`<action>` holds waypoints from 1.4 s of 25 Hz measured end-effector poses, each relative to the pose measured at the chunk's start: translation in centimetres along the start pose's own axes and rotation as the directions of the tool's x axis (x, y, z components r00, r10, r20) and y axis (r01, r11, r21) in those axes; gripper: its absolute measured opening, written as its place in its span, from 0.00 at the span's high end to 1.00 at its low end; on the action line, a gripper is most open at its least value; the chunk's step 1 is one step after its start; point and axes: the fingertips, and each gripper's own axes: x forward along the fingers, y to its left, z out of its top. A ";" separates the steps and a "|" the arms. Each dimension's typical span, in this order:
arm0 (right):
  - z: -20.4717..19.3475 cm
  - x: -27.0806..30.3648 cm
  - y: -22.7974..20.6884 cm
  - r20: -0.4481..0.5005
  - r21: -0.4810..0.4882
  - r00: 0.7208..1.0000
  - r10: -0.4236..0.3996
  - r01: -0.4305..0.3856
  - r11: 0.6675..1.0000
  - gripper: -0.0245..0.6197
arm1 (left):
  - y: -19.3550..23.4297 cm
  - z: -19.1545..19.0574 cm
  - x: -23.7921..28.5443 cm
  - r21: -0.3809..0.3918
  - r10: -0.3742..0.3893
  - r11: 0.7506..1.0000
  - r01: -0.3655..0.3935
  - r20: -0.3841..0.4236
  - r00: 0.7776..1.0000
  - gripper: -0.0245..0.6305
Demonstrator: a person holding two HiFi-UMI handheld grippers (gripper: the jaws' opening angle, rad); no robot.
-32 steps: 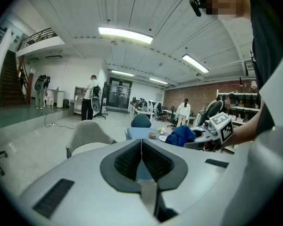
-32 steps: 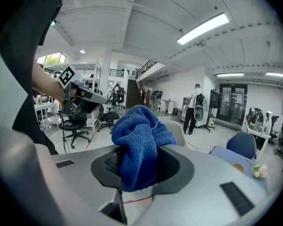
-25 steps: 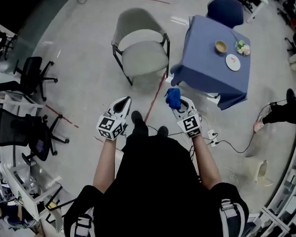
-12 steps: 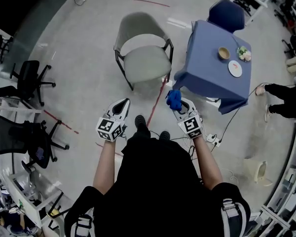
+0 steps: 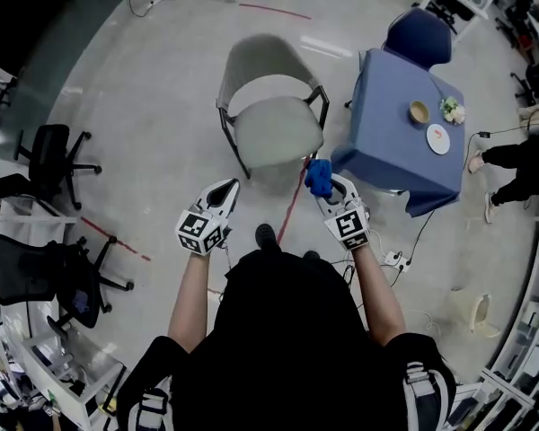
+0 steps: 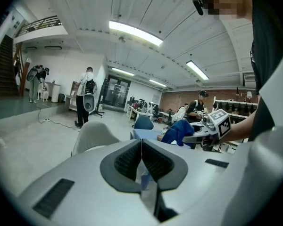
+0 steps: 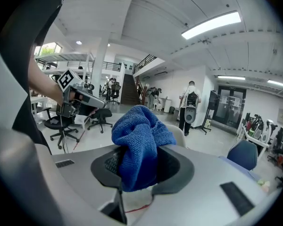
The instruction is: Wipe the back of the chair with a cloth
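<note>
R hand-held gripper [image 5: 329,187] is clamped on the blue cloth [image 7: 139,142], which is bunched w/ a wad sticking up above the jaws. L hand-held gripper [image 6: 141,160] is clenched, pads together, nothing btwn them. Both are held out in front of the person, apart from each other. Cloth looks like terry/microfibre: soft, light, floppy, not fragile, prob won't slip off the ribbed pads. Pinch through the middle of the bunch seems ok for hold, but the wiping face is small; a looser hanging part would prob cover more. Chair [image 5: 274,119] has a grey shell seat and dark legs and stands ahead on the floor [image 5: 162,151], seat toward the person, curved back [image 5: 259,54] on the far side. Cloth isn't touching it, well short. Back looks smooth and rigid. Chair may slide if pushed, so L could steady it. Just R of the chair is a desk [image 5: 391,142] w/ blue cover, bowl [image 5: 419,111] + plate [image 5: 438,138] on it, blue chair [image 5: 419,36] beyond. Floor is pale grey, glossy, w/ a red tape line [image 5: 290,206]. Black office chairs [image 5: 54,155] at L. Room is an open hall, ppl [image 6: 88,95] further off.
</note>
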 end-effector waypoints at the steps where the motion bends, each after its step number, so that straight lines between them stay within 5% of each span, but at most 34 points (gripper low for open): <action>1: 0.4 0.8 -0.1 0.000 0.003 1.000 -0.008 0.008 1.000 0.75 | 0.9 0.4 0.3 0.002 -0.007 1.000 0.007 0.001 1.000 0.93; 9: 2.5 6.1 -0.3 -0.004 0.024 0.999 -0.050 0.050 0.998 0.75 | 6.4 2.2 1.8 0.027 -0.062 0.998 0.063 -0.003 0.998 0.93; 19: 3.4 10.4 -1.1 -0.012 0.024 1.000 -0.024 0.024 0.999 0.75 | 10.5 2.0 2.1 -0.027 -0.030 0.999 0.030 -0.004 1.000 0.93; 35: 5.8 24.7 -11.5 -0.007 0.024 0.996 0.093 -0.093 0.995 0.75 | 21.3 6.2 11.0 -0.076 0.095 0.992 -0.096 -0.018 0.995 0.93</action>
